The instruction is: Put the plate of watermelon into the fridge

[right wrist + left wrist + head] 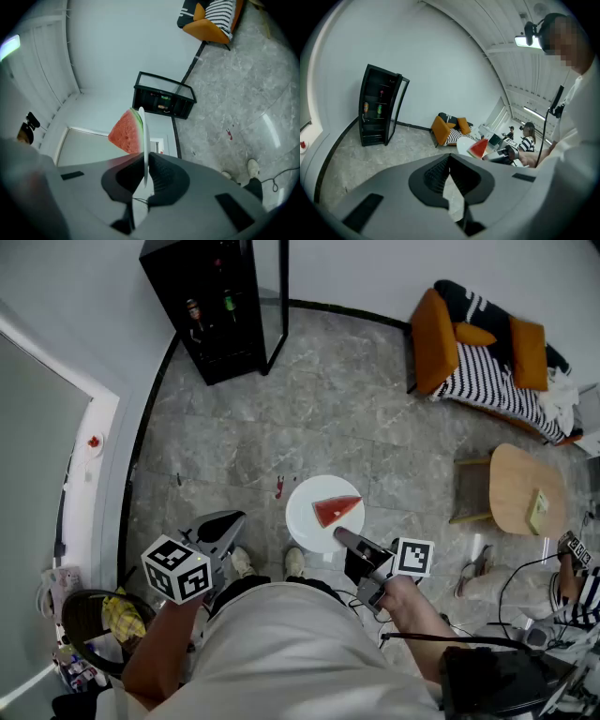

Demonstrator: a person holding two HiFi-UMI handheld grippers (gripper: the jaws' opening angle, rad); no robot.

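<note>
A white plate carries a red watermelon wedge. My right gripper is shut on the plate's near rim and holds it level above the floor, in front of my body. In the right gripper view the plate stands edge-on between the pads, with the wedge on its left side. The black fridge stands far off by the back wall with its glass door swung open and bottles inside. My left gripper hangs at my left side, shut and holding nothing; its tips meet.
An orange sofa with a striped blanket stands at the back right. A round wooden side table is at the right, with a seated person and cables beyond it. A dark bin stands by the left wall.
</note>
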